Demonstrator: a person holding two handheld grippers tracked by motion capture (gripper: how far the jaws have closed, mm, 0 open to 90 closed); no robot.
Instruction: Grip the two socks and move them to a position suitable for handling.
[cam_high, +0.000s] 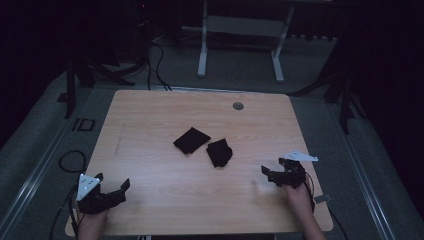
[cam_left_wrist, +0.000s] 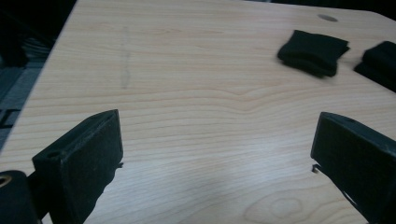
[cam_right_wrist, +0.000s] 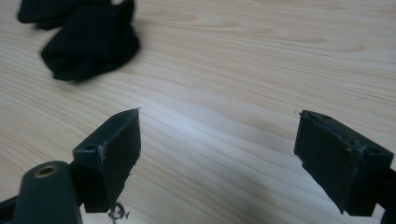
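Two crumpled black cloths lie side by side at the middle of the wooden table: a flatter one and a bunched one to its right. My left gripper rests near the front left corner, open, far from both cloths. In the left gripper view its jaws stand wide apart over bare wood, with the flatter cloth and the bunched one far ahead at the right. My right gripper is open at the front right. Its view shows the bunched cloth ahead at the left, beyond the gripper.
A grey round grommet is set in the table near its far edge. Behind the table stands a white desk frame. Cables lie on the grey floor at the left. A faint line marks the wood.
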